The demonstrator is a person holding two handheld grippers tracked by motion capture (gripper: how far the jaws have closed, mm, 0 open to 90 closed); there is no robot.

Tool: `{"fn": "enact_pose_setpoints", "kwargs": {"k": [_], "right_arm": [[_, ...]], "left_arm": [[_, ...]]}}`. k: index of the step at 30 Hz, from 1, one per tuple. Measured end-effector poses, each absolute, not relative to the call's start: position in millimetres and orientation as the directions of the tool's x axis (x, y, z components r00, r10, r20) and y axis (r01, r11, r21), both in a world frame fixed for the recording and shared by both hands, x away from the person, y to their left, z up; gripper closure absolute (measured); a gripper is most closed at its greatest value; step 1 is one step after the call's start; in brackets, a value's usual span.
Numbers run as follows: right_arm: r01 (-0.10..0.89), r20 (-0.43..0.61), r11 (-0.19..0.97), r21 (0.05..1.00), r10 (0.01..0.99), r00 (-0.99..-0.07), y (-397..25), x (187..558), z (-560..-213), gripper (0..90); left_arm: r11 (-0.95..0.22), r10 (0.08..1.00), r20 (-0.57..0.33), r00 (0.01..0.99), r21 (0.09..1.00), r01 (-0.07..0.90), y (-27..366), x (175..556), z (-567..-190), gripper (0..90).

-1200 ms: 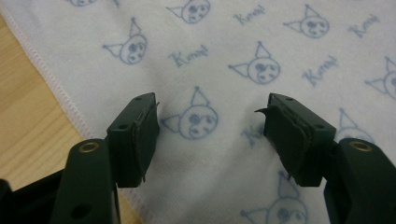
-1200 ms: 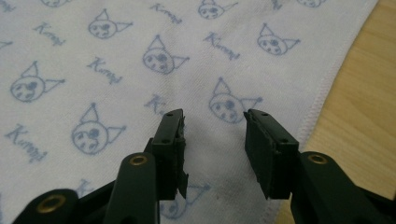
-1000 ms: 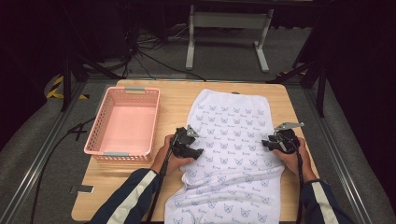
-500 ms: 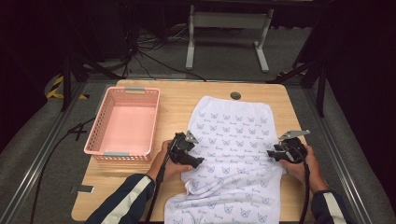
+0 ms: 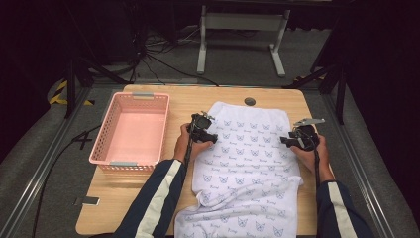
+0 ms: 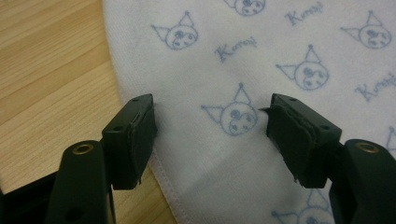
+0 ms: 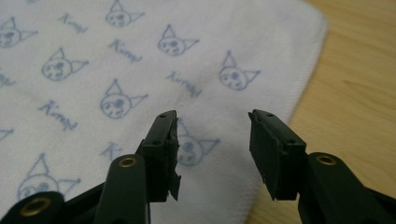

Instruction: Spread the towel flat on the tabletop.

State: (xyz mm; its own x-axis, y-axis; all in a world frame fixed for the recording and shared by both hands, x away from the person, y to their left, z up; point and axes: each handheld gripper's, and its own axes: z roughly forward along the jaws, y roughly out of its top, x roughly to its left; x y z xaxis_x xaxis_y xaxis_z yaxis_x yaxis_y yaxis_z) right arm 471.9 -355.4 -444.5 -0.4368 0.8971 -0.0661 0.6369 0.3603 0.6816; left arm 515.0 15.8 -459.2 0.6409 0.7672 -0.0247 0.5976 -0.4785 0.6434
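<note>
high view: white printed towel [image 5: 250,163] spread lengthwise on the wooden table [image 5: 183,99], its near end doubled over in a loose fold at the table's front edge. left gripper [image 5: 202,130] sits at the towel's left edge, right gripper [image 5: 298,139] at its right edge, both about level with each other across the cloth. pink basket [image 5: 131,130] stands well apart to the left, nothing in it. step in hand, as judged: a fold of the towel, with both tools placed at opposite side edges, neither yet holding cloth.

left gripper view: jaws spread wide, nothing between them. they straddle the towel's hemmed edge [image 6: 163,172]; one jaw is over bare wood just beside the hem, the other over the printed cloth. whether the tips touch the surface cannot be told.

right gripper view: jaws likewise released and wide apart, holding nothing. both hang over the towel [image 7: 140,79] close to its right hem, the wood just beyond. contact with the cloth cannot be told.

next move, as judged: lower each tool so a jaw slips under the hem, close on the edge, and keep both sides level for an even lift.
</note>
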Motion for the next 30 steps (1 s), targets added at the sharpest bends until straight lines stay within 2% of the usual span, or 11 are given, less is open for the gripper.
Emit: {"fn": "enact_pose_setpoints", "kwargs": {"k": [3,4,9,14,21,25,27,29,30], "right_arm": [[0.64,-0.068,0.368,0.674,0.894,-0.443,-350.6,470.6,-450.3,53.9],[0.634,-0.037,0.347,0.691,0.893,-0.448,-349.1,464.4,-452.6,54.6],[0.622,-0.043,0.383,0.683,0.871,-0.489,-343.6,446.9,-452.3,55.7],[0.613,-0.048,0.411,0.674,0.853,-0.52,-336.6,419.4,-452.2,56.3],[0.627,-0.04,0.445,0.639,0.833,-0.551,-331.1,379.8,-449.3,56.3],[0.657,-0.047,0.504,0.56,0.811,-0.583,-329.0,371.5,-441.7,52.8],[0.652,-0.042,0.499,0.571,0.811,-0.583,-329.8,376.5,-437.2,52.2],[0.639,-0.064,0.492,0.591,0.818,-0.571,-331.4,387.1,-433.3,50.6],[0.627,-0.071,0.487,0.608,0.82,-0.568,-333.1,394.4,-431.5,49.8]], "left_arm": [[-0.495,0.755,-0.008,0.656,0.65,0.577,16.0,508.1,-458.8,38.5],[-0.508,0.738,-0.006,0.675,0.653,0.561,17.6,498.3,-459.1,44.5],[-0.508,0.727,-0.014,0.686,0.662,0.552,28.2,475.4,-460.9,44.5],[-0.509,0.716,-0.023,0.697,0.666,0.545,43.3,433.7,-462.8,44.6],[-0.595,0.666,-0.014,0.745,0.592,0.543,49.6,396.5,-455.9,43.5],[-0.549,0.685,-0.067,0.725,0.606,0.575,49.9,407.5,-455.2,34.0],[-0.506,0.711,-0.085,0.698,0.627,0.592,50.2,421.9,-450.7,31.0],[-0.502,0.73,-0.039,0.682,0.646,0.575,48.6,433.6,-445.9,28.1],[-0.478,0.744,-0.054,0.666,0.654,0.587,49.5,441.3,-443.2,27.3]]}}
